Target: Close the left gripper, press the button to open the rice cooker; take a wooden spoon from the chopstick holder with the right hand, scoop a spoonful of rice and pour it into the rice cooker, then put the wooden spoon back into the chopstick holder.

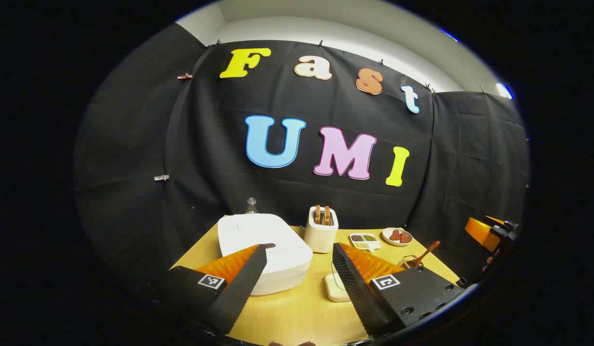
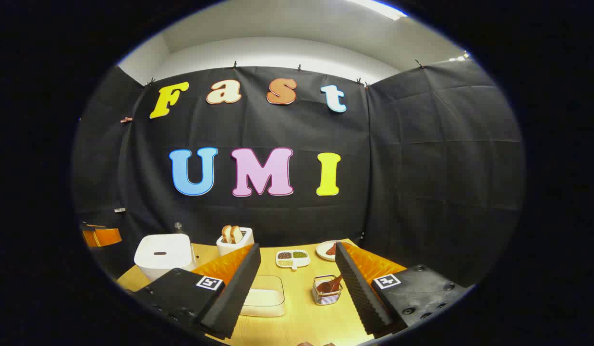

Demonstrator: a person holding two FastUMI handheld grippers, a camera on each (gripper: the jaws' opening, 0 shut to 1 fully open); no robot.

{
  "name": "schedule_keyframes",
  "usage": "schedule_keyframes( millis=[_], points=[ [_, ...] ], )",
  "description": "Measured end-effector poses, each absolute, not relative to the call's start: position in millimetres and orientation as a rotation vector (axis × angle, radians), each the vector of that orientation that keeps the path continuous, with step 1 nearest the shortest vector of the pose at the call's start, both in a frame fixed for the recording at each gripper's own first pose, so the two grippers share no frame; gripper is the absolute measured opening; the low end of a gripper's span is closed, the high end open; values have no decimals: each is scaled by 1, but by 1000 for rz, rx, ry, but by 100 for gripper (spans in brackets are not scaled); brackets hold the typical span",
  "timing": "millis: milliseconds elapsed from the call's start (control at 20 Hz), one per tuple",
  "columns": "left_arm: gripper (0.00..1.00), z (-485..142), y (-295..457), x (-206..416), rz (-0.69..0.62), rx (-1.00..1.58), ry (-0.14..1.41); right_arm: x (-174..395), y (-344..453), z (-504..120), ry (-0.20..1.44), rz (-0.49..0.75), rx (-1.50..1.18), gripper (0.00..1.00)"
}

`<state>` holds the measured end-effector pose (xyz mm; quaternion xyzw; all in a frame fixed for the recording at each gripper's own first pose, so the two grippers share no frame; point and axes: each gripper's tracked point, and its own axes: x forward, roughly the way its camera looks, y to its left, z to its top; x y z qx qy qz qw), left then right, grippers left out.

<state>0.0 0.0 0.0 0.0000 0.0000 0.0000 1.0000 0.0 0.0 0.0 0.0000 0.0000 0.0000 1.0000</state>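
A white rice cooker (image 1: 265,247) with its lid down sits on the left of the wooden table; its dark button (image 1: 270,245) is on the front top. My left gripper (image 1: 299,250) hovers open just in front of it, its left finger near the button. In the right gripper view the cooker (image 2: 163,254) stands far left. A wire chopstick holder (image 2: 327,290) with a wooden spoon (image 2: 333,283) stands just ahead of my open right gripper (image 2: 297,254). A clear container of rice (image 2: 264,295) lies by the left finger. The spoon (image 1: 424,253) also rises at right in the left gripper view.
A white toaster (image 1: 321,229) with two slices stands behind the cooker. A divided dish of grains (image 2: 292,258) and a small plate (image 1: 397,236) lie at the back. A glass bottle top (image 1: 251,205) shows behind the cooker. The other gripper (image 1: 489,230) is at far right.
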Motion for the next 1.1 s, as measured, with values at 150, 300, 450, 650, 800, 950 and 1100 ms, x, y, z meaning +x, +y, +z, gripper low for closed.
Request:
schedule_keyframes(
  millis=[150, 300, 450, 650, 800, 950, 1100],
  points=[
    [96, 3, 1, 1, -12, 9, -9, 2, 4, -1, 9, -2, -1, 98],
    [96, 0, 3, 1, -17, 11, -7, 4, 11, 0, 23, 5, 18, 98],
    [96, -2, 8, 2, -13, -1, -1, 6, 9, 3, 26, 2, 19, 98],
    [96, -4, 9, 9, -1, -4, 8, 13, 2, 1, 39, -3, 14, 98],
    [96, -3, 8, 7, 14, 20, 1, 21, -1, -2, 52, -3, 34, 98],
    [96, -1, 9, 11, 23, 19, 6, 32, -5, -3, 56, 0, 44, 98],
    [96, 4, 9, 21, 43, 40, 14, 41, -11, -3, 53, 5, 43, 98]
  ],
)
